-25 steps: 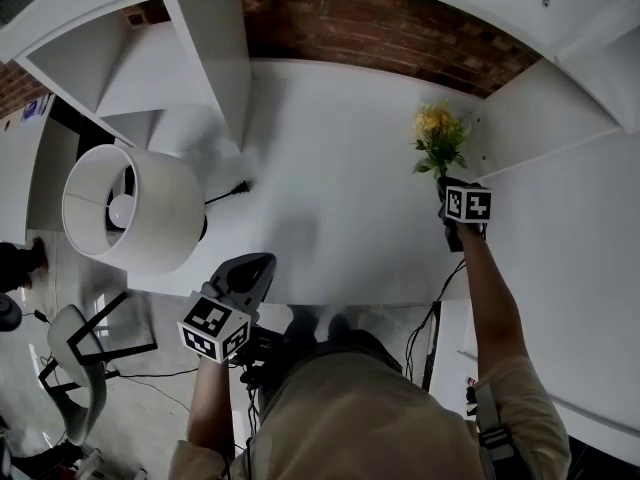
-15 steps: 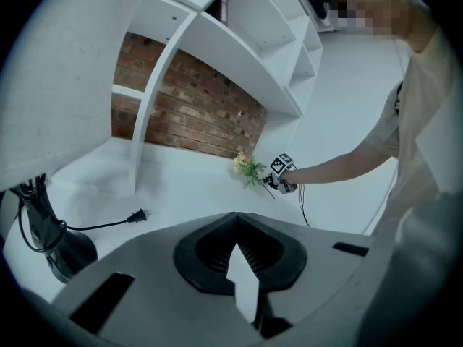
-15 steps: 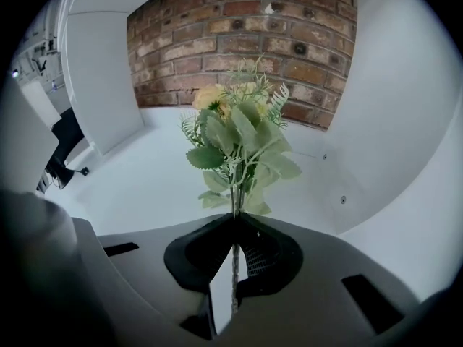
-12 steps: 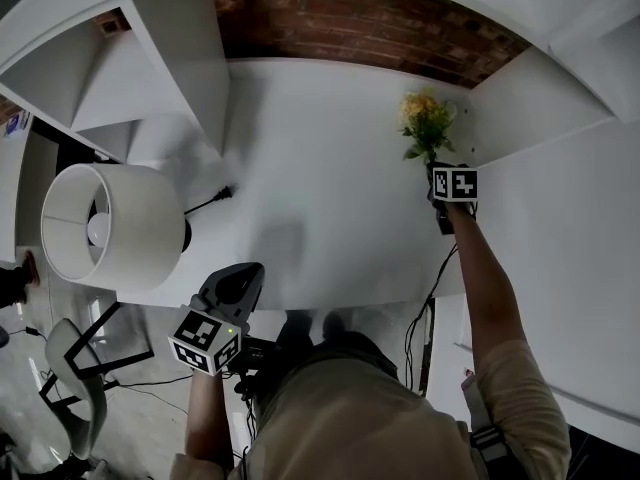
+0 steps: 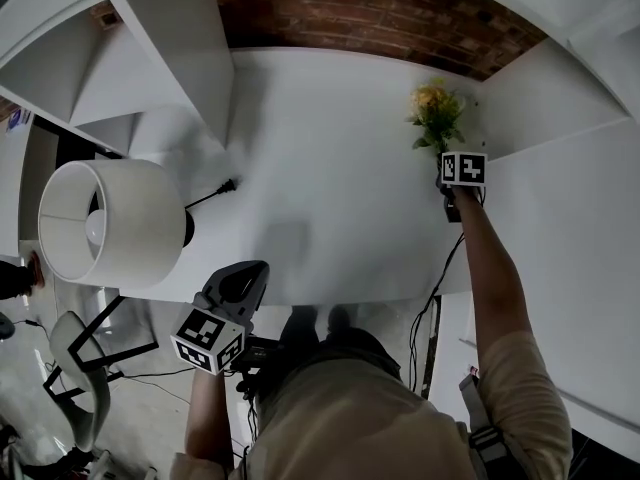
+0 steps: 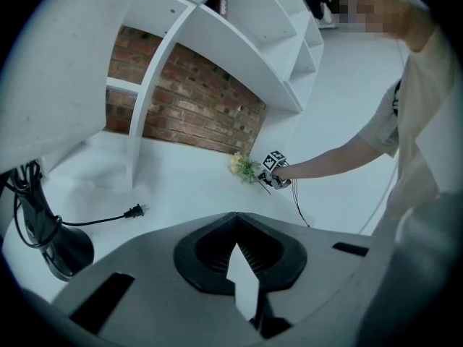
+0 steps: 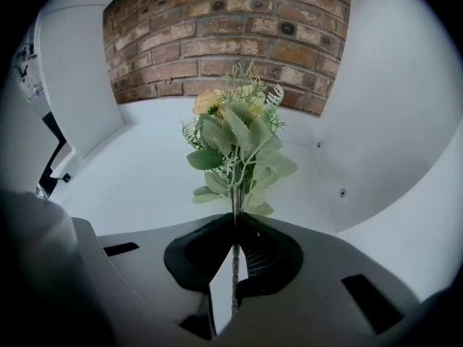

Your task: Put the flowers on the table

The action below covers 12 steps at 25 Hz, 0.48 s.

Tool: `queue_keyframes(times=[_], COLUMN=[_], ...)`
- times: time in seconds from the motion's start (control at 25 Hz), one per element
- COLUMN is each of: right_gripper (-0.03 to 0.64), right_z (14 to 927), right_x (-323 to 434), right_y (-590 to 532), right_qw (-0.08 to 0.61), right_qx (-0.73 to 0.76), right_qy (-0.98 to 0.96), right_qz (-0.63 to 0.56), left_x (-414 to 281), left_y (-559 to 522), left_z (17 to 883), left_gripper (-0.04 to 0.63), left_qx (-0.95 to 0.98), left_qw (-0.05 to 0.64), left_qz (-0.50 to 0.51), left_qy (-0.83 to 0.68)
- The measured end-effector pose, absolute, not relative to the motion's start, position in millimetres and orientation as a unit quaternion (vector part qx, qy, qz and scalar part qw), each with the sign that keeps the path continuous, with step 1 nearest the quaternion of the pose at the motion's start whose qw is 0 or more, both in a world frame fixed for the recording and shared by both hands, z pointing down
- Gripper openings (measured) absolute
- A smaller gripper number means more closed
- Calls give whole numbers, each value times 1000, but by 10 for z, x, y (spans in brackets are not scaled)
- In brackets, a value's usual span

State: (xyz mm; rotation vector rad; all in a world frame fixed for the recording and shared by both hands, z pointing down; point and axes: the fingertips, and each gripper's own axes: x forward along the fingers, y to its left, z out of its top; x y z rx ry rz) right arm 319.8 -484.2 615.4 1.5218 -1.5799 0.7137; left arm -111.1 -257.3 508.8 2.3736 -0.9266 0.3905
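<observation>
Flowers have shifted slightly, stem pinched by right gripper fingers; left gripper closed.

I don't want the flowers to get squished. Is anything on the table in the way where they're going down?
Nothing visible. The right gripper holds the flowers by the stem above bare table near the brick wall. The lamp and its plug sit far to the left.

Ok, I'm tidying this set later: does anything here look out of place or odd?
Only the black plug lies loose on the white table beside the lamp, plugged into nothing. Nothing spilled or damaged.
</observation>
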Motion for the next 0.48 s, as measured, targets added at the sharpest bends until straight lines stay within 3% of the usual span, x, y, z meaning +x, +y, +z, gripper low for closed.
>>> queue_keyframes(times=[0.48], right_gripper=[40], right_z=[6327], right_x=[3396], right_y=[-4874], right_qw=[396], right_qx=[634], right_qy=[-587], right_qz=[312], left_x=[-1226], left_y=[-2466], left_z=[5144], left_gripper=[8], left_qx=[875], left_qw=[285], left_qz=[161], left_qy=[-357])
